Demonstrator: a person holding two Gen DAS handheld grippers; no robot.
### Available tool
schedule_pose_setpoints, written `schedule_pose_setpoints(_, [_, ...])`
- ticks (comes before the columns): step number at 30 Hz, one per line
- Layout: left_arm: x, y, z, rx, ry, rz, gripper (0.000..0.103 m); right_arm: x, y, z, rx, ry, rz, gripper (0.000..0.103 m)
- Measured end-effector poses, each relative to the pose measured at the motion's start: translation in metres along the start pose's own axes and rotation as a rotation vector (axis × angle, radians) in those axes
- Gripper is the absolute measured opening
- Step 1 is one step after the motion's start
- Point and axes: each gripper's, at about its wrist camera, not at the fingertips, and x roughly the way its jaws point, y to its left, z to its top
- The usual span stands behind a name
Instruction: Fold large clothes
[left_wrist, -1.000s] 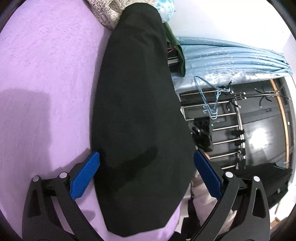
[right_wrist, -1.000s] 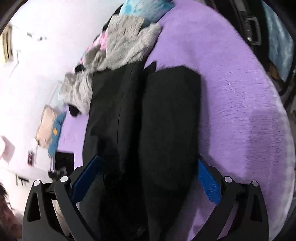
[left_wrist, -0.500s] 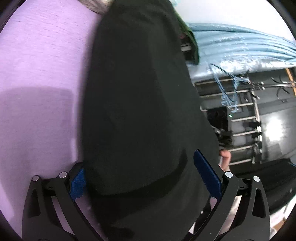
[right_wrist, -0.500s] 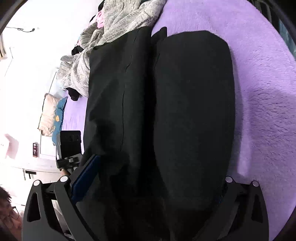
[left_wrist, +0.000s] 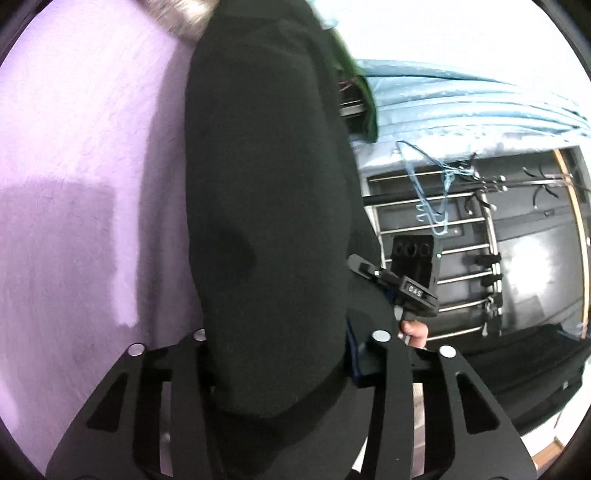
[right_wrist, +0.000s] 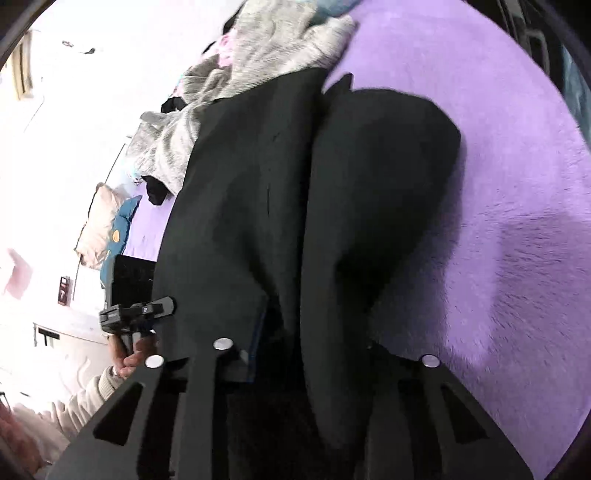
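While the black garment (left_wrist: 266, 206) lay lengthwise on the purple bed cover (left_wrist: 85, 155), its near end bunched between both grippers, whose jaws had just been closing. The left gripper (left_wrist: 275, 354) pinched the fabric beside the cover's edge; the right gripper (right_wrist: 314, 354) clamped both folded halves. Only the left view showed the blue curtain (left_wrist: 461, 107) and hanger (left_wrist: 428, 199); only the right showed the grey clothes (right_wrist: 266, 62) at the far edge.

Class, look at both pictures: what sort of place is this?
Probably a bedroom: a fuzzy purple bedspread, a beige pillow by the wall, and pale blue wire hangers on a metal rack.
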Motion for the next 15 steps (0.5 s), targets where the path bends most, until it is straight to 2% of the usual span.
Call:
schedule_pose_setpoints(5, [-0.017, -0.032, -0.012, 0.028, -0.001, -0.001, 0.035, -0.030, 0.026, -0.010, -0.014, -0.057, 0.022, 0.019])
schedule_pose_setpoints(6, [-0.023, -0.042, -0.016, 0.036, -0.005, -0.001, 0.035, -0.038, 0.035, -0.014, -0.018, -0.070, 0.039, 0.014])
schedule_pose_setpoints(8, [-0.032, -0.057, -0.023, 0.040, -0.012, -0.004, 0.035, -0.051, 0.053, -0.024, -0.046, -0.079, 0.083, 0.013])
schedule_pose_setpoints(11, [-0.051, -0.084, -0.040, 0.060, -0.024, 0.005, 0.035, -0.066, 0.087, -0.043, -0.108, -0.080, 0.088, 0.013])
schedule_pose_setpoints(15, [-0.079, -0.106, -0.070, 0.046, -0.059, 0.012, 0.035, -0.067, 0.103, -0.071, -0.076, -0.063, 0.108, 0.013])
